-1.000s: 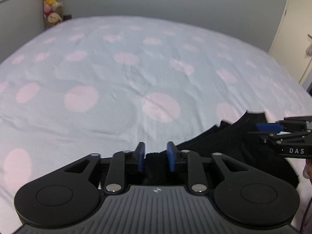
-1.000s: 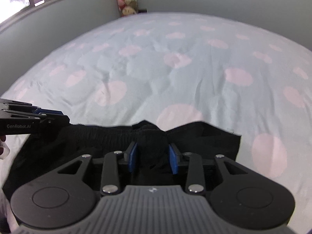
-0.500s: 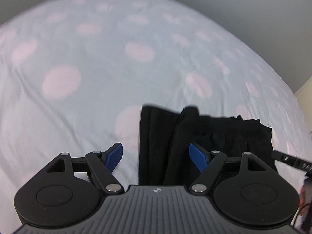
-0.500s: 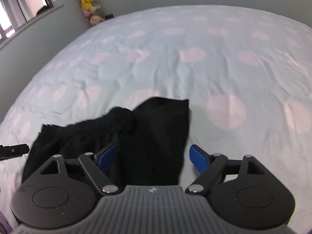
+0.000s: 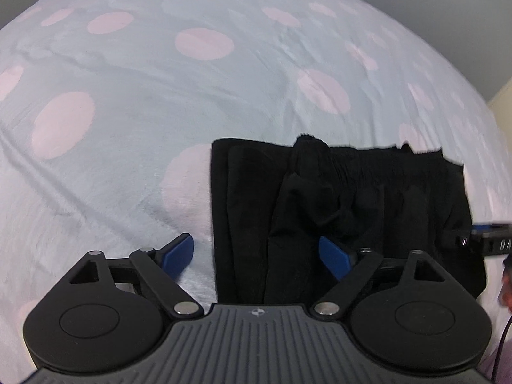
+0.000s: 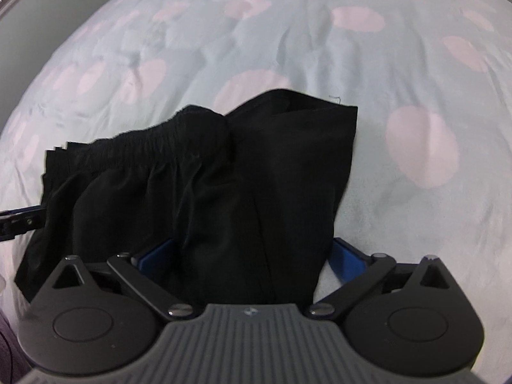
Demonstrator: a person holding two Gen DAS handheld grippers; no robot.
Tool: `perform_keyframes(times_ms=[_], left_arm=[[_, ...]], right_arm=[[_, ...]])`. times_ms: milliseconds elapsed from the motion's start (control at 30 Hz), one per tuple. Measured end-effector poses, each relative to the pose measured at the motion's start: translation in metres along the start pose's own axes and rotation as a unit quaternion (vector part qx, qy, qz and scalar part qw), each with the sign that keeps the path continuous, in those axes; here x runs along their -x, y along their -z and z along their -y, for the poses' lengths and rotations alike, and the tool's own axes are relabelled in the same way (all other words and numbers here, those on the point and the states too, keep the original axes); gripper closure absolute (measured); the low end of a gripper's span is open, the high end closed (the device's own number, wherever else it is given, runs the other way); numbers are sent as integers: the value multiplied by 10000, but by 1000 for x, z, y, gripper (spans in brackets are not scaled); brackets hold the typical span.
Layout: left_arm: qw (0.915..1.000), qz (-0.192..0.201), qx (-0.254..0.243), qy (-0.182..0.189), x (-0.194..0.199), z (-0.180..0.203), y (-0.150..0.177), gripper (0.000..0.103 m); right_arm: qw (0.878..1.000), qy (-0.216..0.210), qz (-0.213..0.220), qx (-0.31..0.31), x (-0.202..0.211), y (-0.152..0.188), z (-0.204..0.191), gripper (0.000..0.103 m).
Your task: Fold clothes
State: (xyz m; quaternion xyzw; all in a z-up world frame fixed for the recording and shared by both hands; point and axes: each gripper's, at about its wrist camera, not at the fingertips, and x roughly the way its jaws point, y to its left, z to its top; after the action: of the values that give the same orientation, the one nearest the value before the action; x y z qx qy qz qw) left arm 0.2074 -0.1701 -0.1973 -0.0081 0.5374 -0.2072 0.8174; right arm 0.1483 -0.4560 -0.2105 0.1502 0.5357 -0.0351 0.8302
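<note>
Black shorts [image 5: 336,192] with a gathered elastic waistband [image 6: 140,147] lie folded on the bed. My left gripper [image 5: 256,256] hovers over their left edge, its jaws wide and still opening; cloth lies below the gap but neither blue pad [image 5: 177,252] presses it. My right gripper [image 6: 251,256] stands over the right part of the shorts [image 6: 256,176], jaws also opening wide, the fabric loose between the pads. The right gripper's tip [image 5: 486,240] shows at the right edge of the left wrist view, and the left gripper's tip [image 6: 19,220] at the left edge of the right wrist view.
A pale blue bedsheet with pink dots [image 5: 128,96] covers the bed [image 6: 416,64] around the shorts. A grey wall [image 5: 448,6] runs behind the bed. A bit of a person [image 5: 507,284] shows at the right edge of the left wrist view.
Both grippers, shut on the black fabric a second ago, have opened and let it go. The shorts now lie flat on the bed, and both views tilt further down onto them.
</note>
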Motion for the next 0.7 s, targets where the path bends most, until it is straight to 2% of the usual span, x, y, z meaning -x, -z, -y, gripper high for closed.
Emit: perform_keyframes(times_ms=[33,100,167,367,700], left_arm=[[10000,-39,-25,9,1,0,0,12],[9999,-112,-47,113,-2,0,-1,0],[9996,-179,-72,200,-5,0,-2,0],[9994,-281,-208,-15,-9,9,-4,0],[9997,-62,-189,-141,-10,10,-2,0]], right_arm=[[10000,36,-30,-27,-1,-1,-1,0],[9999,98,-95,-74,-4,-3,-2,0],[9998,123,-171,-74,-7,-6,-2,0],[9994,67,-350,16,-11,-13,1,0],[9986,-79,-482,212,-13,-20,6,0]])
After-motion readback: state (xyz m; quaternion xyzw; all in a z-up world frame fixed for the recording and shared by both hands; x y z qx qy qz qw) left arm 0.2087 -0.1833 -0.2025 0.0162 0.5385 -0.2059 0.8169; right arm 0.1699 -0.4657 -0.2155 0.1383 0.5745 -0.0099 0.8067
